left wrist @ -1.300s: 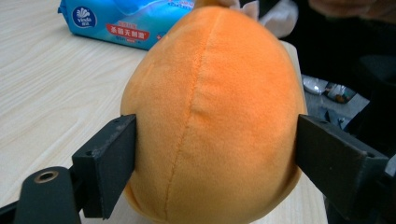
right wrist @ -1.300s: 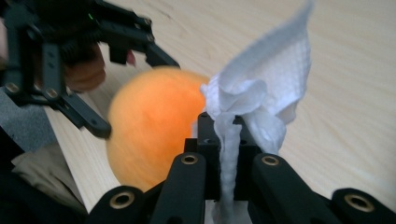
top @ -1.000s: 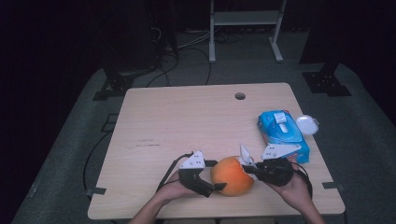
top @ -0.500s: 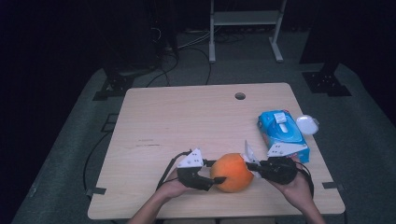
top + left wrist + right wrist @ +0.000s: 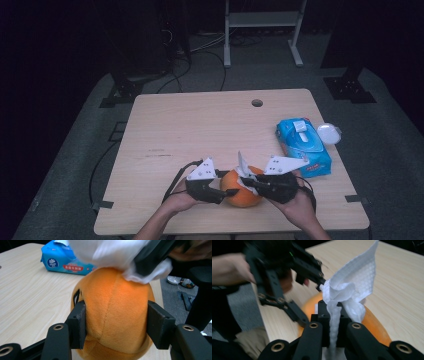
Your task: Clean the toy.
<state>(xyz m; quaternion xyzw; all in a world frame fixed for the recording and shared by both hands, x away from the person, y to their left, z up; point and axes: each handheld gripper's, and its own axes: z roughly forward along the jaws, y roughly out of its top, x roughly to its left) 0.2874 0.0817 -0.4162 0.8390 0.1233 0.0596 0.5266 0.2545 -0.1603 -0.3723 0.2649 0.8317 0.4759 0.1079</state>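
Note:
An orange plush ball (image 5: 241,189) rests near the table's front edge. My left gripper (image 5: 222,191) is shut on it from the left; its black pads (image 5: 78,323) press both sides of the orange ball (image 5: 113,315). My right gripper (image 5: 251,184) comes from the right, shut on a white wet wipe (image 5: 243,167). In the right gripper view the wipe (image 5: 348,288) is pinched between the jaws and lies on top of the ball (image 5: 372,323). The wipe (image 5: 112,253) touches the ball's top in the left gripper view.
A blue pack of wet wipes (image 5: 304,146) lies at the table's right edge, with a white round lid (image 5: 329,133) beside it. A cable hole (image 5: 257,103) sits near the far edge of the wooden table (image 5: 200,130). Stands and cables are on the floor behind.
The right gripper with the wipe has shifted left over the top of the ball. The left gripper and the ball have stayed nearly in place.

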